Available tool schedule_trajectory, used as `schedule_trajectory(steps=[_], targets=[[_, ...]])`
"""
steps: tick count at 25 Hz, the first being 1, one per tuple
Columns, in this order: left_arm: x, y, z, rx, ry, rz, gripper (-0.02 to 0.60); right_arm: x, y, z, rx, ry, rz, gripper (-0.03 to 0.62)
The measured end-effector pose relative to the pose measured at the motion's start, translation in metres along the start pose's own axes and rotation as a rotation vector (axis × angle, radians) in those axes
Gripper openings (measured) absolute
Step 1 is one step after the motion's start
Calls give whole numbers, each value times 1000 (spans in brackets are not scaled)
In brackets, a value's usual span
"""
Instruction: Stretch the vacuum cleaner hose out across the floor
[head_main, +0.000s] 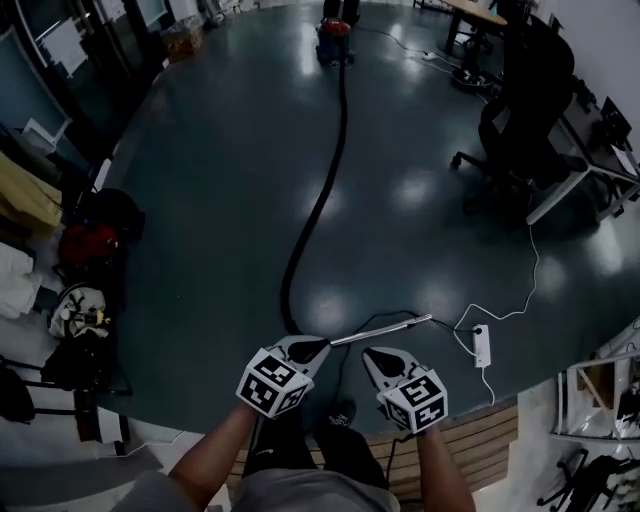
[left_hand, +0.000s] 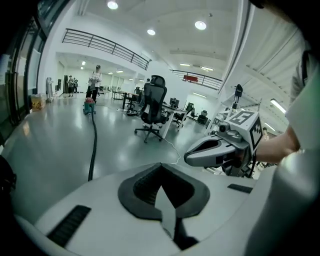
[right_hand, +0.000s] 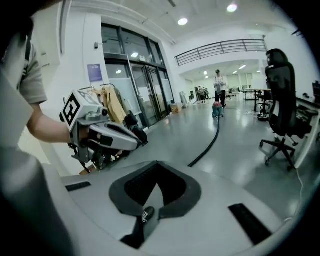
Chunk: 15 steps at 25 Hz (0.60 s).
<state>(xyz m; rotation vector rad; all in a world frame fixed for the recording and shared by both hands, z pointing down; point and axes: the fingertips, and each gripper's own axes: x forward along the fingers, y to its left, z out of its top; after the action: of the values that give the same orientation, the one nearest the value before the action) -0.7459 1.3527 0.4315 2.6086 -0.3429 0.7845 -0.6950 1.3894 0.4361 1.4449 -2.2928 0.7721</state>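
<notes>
Hose (head_main: 341, 120), long, black, snaking across floor (head_main: 220, 200), left gripper (head_main: 323, 346) and right gripper (head_main: 367, 353) closed, empty

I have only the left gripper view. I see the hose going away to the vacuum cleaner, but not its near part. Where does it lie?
Observer: In the head view the hose curves nearer and passes out of sight behind the left tool. A metal wand lies just beyond that tool's tip.
Operator: Is something inside the right tool?
Observer: No. The right gripper view shows it shut, with nothing between its jaws.
Operator: What lies to the right of the wand?
Observer: A white power strip, with a white cable running away from it.
</notes>
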Motion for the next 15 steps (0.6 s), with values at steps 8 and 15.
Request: schedule_trajectory(steps=[8, 15], targets=[[-40, -47, 52, 11, -95, 30, 8, -54, 27, 78, -72, -126, -13, 6], [-72, -65, 94, 40, -185, 57, 8, -85, 50, 133, -144, -226, -2, 6]])
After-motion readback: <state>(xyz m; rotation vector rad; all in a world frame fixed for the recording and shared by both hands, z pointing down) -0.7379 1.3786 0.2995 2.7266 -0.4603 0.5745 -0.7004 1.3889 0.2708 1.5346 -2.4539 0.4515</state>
